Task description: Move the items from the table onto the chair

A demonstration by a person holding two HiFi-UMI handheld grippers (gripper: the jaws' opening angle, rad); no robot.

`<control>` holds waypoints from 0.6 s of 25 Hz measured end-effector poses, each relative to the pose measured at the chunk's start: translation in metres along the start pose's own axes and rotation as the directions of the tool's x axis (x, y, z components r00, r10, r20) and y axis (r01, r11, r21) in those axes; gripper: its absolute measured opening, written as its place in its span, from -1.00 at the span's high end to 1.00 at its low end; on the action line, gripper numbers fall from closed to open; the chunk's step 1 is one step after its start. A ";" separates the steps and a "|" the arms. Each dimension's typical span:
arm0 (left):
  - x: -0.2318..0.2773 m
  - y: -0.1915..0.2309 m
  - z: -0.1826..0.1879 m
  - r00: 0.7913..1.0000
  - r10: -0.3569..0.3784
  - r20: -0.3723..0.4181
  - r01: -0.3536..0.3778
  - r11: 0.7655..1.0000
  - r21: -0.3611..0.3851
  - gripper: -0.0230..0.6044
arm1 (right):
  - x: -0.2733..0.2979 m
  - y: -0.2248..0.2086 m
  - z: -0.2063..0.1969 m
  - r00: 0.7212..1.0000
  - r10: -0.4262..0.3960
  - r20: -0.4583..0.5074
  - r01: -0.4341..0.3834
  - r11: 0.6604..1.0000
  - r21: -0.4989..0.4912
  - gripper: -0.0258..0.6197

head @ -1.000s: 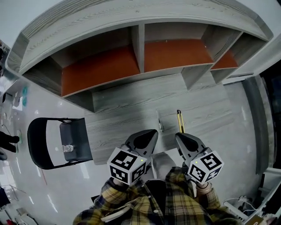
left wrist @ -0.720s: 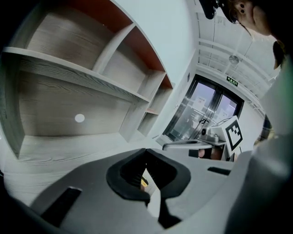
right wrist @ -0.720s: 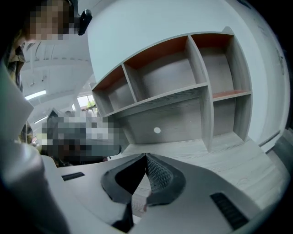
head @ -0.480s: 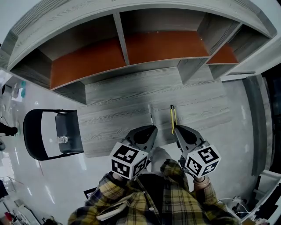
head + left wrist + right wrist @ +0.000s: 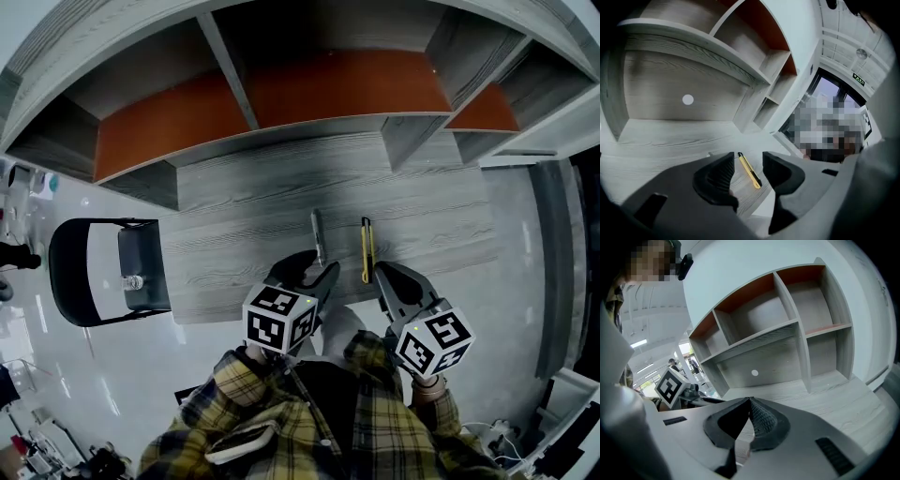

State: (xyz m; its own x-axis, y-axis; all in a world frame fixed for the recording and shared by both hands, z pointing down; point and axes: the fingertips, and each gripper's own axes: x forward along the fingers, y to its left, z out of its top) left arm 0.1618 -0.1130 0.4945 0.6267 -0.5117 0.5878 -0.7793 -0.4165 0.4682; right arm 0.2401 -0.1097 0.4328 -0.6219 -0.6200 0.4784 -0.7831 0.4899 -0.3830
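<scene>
In the head view, the yellow utility knife is lying on the table, with a grey pen-like item just left of it. The left gripper is being held near the grey item, and the right gripper just beside the knife's near end. The chair is standing well left of the knife.

In the left gripper view, the left gripper is being pointed at the knife. Its jaws have just been opening and are standing apart, grasping nothing.

In the right gripper view, the right gripper is being held with its jaws clenched together, empty.

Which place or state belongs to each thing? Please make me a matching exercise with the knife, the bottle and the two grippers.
Things:
1. knife
2. bottle
3. left gripper
4. right gripper

Places or states:
A. shut
B. on the chair
C. open
D. on the table

Pairs: 1-D, 2-B, 3-C, 4-A.

Note: the left gripper's jaws have just been opening, with nothing between them.
</scene>
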 end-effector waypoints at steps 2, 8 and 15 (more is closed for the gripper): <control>0.013 0.009 -0.010 0.999 0.028 -0.030 -0.028 1.000 -0.004 0.33 | 0.000 -0.005 -0.002 1.000 0.008 -0.009 -0.008 1.000 0.004 0.87; 0.056 0.034 -0.050 0.984 0.100 -0.146 -0.106 0.994 -0.036 0.33 | 0.000 -0.017 -0.008 0.999 0.033 -0.038 -0.033 0.999 0.008 0.87; 0.088 0.066 -0.086 0.944 0.239 -0.229 -0.253 0.967 -0.033 0.33 | 0.002 -0.021 -0.017 0.993 0.089 -0.074 -0.090 0.996 -0.009 0.87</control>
State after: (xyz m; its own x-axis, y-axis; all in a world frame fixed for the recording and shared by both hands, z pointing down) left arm 0.1651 -0.1210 0.6340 0.4041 -0.4102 0.8176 -0.9120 -0.2489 0.3259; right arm 0.2553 -0.1109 0.4554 -0.6879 -0.5265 0.4996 -0.7237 0.5496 -0.4173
